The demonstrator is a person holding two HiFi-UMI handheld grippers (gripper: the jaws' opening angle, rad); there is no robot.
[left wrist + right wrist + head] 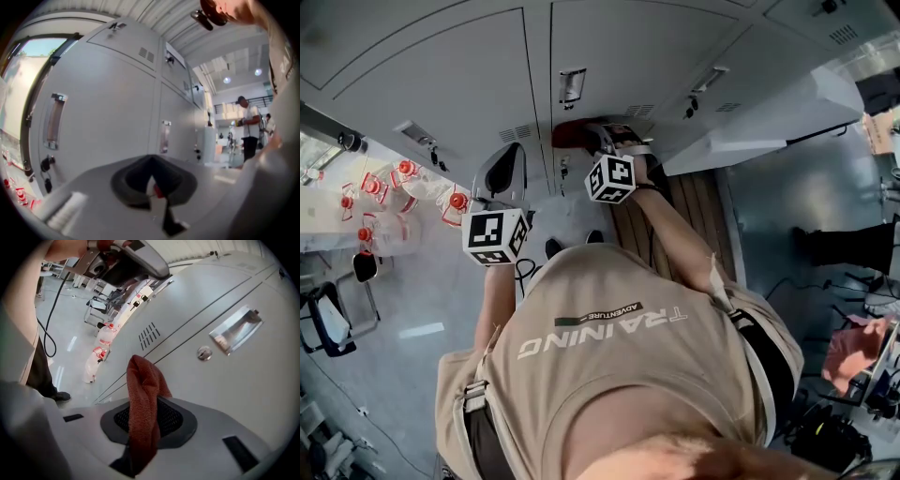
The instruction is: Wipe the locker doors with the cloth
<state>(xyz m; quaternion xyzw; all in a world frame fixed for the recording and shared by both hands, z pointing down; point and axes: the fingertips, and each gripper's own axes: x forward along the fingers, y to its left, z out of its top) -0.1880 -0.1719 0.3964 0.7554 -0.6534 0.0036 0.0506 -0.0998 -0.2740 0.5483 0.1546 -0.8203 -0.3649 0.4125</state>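
Grey locker doors (469, 75) fill the top of the head view. My right gripper (602, 139) is shut on a rust-red cloth (143, 399), which sticks up from the jaws close to a door with a recessed handle (236, 329), a keyhole (204, 353) and vent slots (149, 336). The cloth (579, 134) bunches against the seam between two doors. My left gripper (508, 161) is raised to the left, near the locker face, its jaws (150, 161) together with nothing in them. It faces doors with tall handles (53, 121).
Plastic bottles with red caps (403, 187) lie at the left by the lockers. A locker door (769, 122) stands swung open at the right, above wooden slats (698, 202). A person (247, 126) stands far off down the row. A chair (328, 314) is at the lower left.
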